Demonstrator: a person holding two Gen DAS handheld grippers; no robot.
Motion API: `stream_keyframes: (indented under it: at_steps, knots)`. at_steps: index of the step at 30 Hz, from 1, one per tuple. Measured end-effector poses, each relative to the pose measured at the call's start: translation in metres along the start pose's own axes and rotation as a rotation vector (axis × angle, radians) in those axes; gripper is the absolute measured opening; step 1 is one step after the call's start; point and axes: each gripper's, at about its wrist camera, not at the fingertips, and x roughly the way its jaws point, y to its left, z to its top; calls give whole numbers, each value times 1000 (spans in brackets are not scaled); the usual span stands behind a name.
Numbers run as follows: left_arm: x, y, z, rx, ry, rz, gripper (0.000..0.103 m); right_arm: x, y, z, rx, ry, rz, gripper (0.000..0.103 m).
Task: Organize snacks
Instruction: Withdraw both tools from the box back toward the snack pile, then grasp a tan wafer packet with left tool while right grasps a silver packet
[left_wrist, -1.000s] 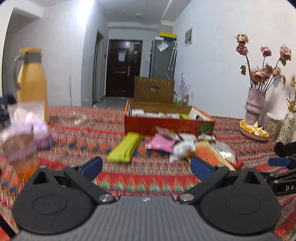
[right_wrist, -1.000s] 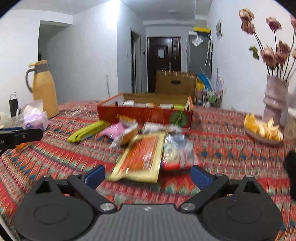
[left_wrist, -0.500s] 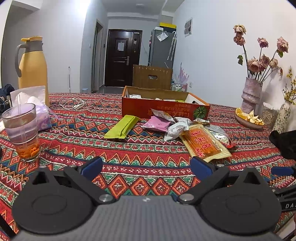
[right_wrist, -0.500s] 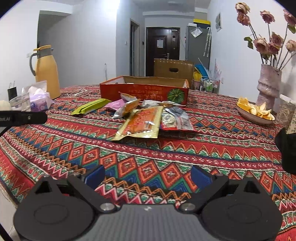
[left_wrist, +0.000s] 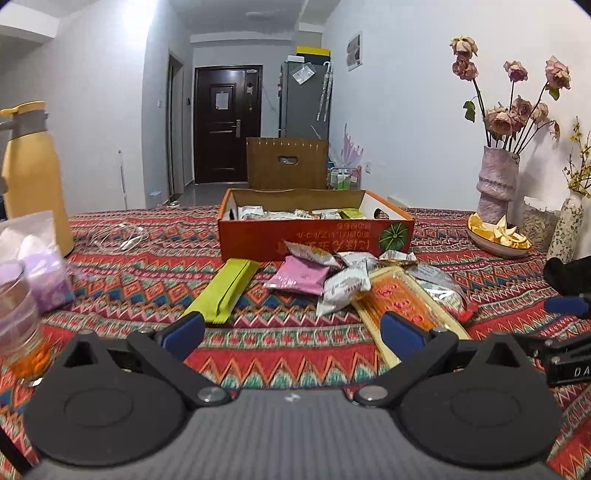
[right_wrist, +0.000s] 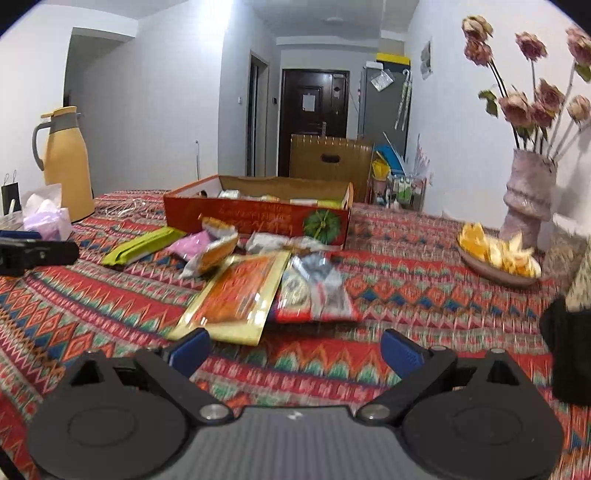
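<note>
An orange cardboard box (left_wrist: 314, 236) with several snack packets inside stands mid-table; it also shows in the right wrist view (right_wrist: 258, 221). In front of it lie loose snacks: a green packet (left_wrist: 227, 290), a pink packet (left_wrist: 301, 275), small white packets (left_wrist: 343, 286) and a large orange packet (left_wrist: 402, 301). In the right wrist view the orange packet (right_wrist: 242, 295) and a clear red-edged packet (right_wrist: 314, 291) lie just ahead. My left gripper (left_wrist: 291, 332) is open and empty, short of the pile. My right gripper (right_wrist: 295, 349) is open and empty, close to the orange packet.
A yellow thermos (left_wrist: 31, 177), tissue bag (left_wrist: 37, 266) and a glass (left_wrist: 20, 332) stand at the left. A vase of dried roses (left_wrist: 496, 184), a dish of yellow pieces (left_wrist: 498, 234) and a small vase (left_wrist: 569, 221) stand at the right. A patterned cloth (left_wrist: 288, 343) covers the table.
Both grippers have moved forward toward the snack pile after pulling back half a second ago. Both stay open and empty. The snacks have not moved.
</note>
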Motion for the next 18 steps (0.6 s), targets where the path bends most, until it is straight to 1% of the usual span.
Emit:
stream_keyframes:
  at_steps: [2, 5, 8, 10, 12, 14, 15, 17, 18]
  knots:
    - [14, -2, 8, 10, -1, -5, 103, 11, -3, 12, -23, -13, 6, 99]
    - [39, -3, 18, 9, 20, -27, 103, 30, -8, 30, -49, -28, 26, 98]
    - [66, -4, 27, -21, 54, -98, 103, 53, -14, 50, -64, -38, 53, 97]
    - [85, -8, 32, -23, 64, -119, 103, 72, -19, 62, -62, -31, 69, 97]
    - [101, -17, 35, 17, 78, -130, 103, 97, -25, 73, -38, -13, 80, 96]
    - [119, -27, 35, 72, 86, -163, 102, 124, -31, 80, 9, 21, 102, 95]
    - [128, -30, 33, 90, 86, -181, 100, 139, -35, 83, 51, 38, 114, 95]
    - [147, -37, 28, 121, 86, -224, 87, 169, -42, 89, 130, 65, 123, 95]
    - [158, -40, 24, 132, 103, -229, 77, 184, -45, 91, 166, 82, 113, 91]
